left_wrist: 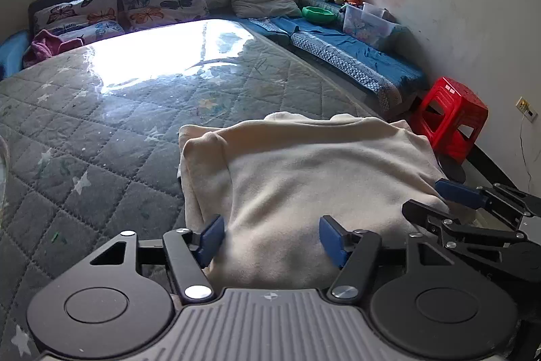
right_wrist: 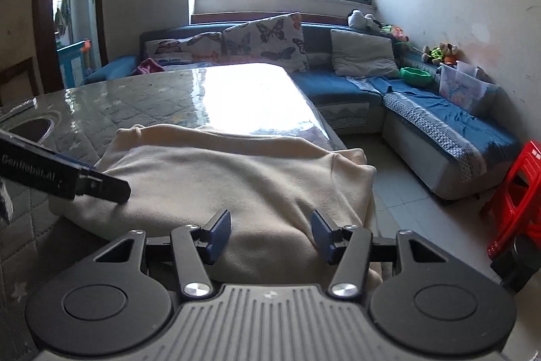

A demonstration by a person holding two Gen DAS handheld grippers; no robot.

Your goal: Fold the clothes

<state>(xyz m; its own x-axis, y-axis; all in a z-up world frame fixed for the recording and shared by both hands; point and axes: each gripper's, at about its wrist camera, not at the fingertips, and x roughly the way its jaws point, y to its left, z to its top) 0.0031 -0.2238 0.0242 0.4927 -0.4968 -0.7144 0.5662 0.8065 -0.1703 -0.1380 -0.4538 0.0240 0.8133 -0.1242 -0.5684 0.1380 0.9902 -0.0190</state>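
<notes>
While both my grippers, left gripper (left_wrist: pixel 272 237) and right gripper (right_wrist: pixel 270 234), stand wide apart, the cream garment (left_wrist: pixel 321 164) lies unclamped on the table (left_wrist: pixel 101 141).

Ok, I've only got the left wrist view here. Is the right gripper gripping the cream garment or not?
Observer: No. In the right wrist view the right gripper is open, its pads apart over the cream garment and not pinching it.
Operator: Does the garment hang off the table on that side?
Observer: It seems to. Its right edge drapes past the corner of the table, above the tiled floor.
Operator: Anything off to the far left of the table?
Observer: An open doorway into another room, which your view doesn't reach.
</notes>
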